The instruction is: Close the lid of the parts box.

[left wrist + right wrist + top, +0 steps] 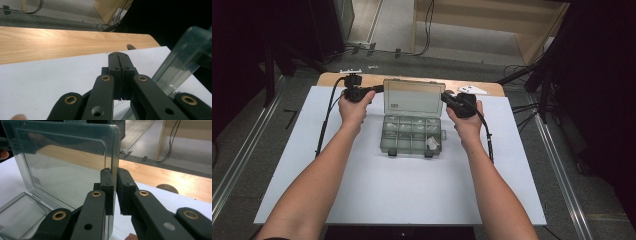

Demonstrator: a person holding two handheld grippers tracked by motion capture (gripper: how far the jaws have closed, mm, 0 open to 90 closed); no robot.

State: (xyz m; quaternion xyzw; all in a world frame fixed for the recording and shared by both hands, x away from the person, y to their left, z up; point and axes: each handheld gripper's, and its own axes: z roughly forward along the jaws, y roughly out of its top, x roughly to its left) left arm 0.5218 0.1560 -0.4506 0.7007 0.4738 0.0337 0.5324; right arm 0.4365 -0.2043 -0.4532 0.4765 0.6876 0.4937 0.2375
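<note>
The plastic box [412, 135] sits open on the white sheet [377, 190], its lid [414, 98] standing upright behind the compartments. A small white piece [432, 144] lies in the box's near right compartment. The right gripper [115, 173] is clamped on the lid's right edge, a jaw on either face. The left gripper [119, 57] is just off the lid's left edge, jaws pressed together with nothing between them. Beyond the lid, the wooden table edge [412, 78] shows, with a small white plate [473, 90] lying on it.

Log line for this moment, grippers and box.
box: open | lid: upright | right gripper: clamped on lid edge | left gripper: shut, empty, beside lid
</note>
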